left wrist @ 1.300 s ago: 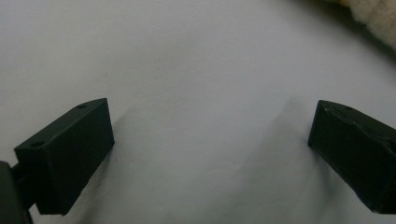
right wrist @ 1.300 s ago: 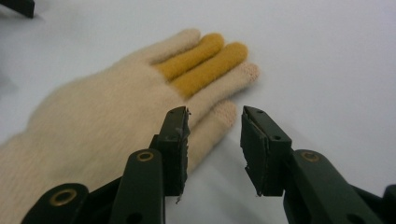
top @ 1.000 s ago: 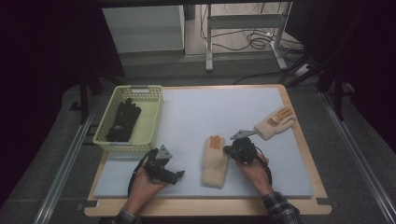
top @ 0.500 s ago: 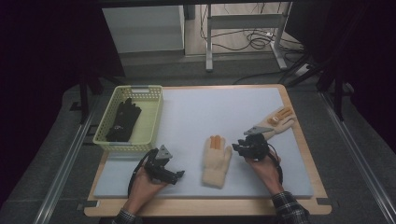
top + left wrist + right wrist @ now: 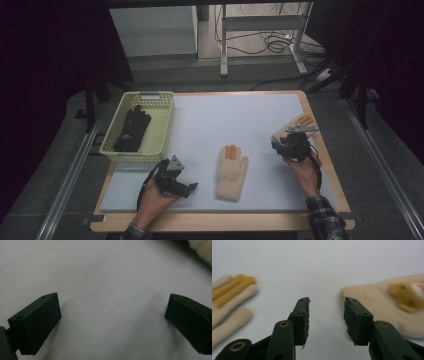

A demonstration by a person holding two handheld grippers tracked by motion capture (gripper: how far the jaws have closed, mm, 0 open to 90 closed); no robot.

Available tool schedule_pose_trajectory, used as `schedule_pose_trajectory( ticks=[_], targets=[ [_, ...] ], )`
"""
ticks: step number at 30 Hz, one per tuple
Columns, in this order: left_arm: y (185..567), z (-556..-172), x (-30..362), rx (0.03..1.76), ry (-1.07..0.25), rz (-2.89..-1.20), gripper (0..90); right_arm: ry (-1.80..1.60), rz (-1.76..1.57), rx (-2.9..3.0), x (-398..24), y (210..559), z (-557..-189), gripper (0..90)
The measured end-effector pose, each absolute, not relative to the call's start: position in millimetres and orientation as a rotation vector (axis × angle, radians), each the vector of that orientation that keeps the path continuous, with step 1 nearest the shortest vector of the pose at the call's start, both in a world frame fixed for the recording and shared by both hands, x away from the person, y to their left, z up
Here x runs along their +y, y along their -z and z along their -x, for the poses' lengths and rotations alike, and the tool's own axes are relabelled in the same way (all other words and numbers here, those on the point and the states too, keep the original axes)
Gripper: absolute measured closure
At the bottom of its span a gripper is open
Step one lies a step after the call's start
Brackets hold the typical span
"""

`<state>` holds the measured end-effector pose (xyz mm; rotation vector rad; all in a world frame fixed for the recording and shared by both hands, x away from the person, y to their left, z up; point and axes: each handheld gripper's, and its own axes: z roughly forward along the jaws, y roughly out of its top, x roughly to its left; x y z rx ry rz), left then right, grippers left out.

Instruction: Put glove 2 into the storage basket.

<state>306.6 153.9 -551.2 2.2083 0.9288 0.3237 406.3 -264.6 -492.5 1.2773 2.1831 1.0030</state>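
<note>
**Cream gloves, black hand-held grippers**

The near glove is cream with orange-yellow fingertips; the far glove is cream too, with an orange patch. A black glove lies in the pale yellow-green basket. The surface is pale blue-grey, edged in light wood. Both hand-held grippers, left and right, are black. One sleeve is dark plaid.

This looks like a lab or recording workspace, not a home. The tabletop is a wooden board under a pale mat, lit against dark surroundings. Beyond the tabletop, loose cables lie on the floor among metal stand legs, beside a white cabinet. Metal rails run along the tabletop's sides over grey carpet.
</note>
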Motion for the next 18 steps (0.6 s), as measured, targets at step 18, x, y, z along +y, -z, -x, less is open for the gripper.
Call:
schedule_pose_trajectory(
  ticks=[18],
  targets=[
    [550.9, -306.7, 154.1, 0.927, -0.324, -2.211, 0.5, -0.896, -1.409, 2.030, -318.5, 495.1, -453.9, 45.6]
  ],
)
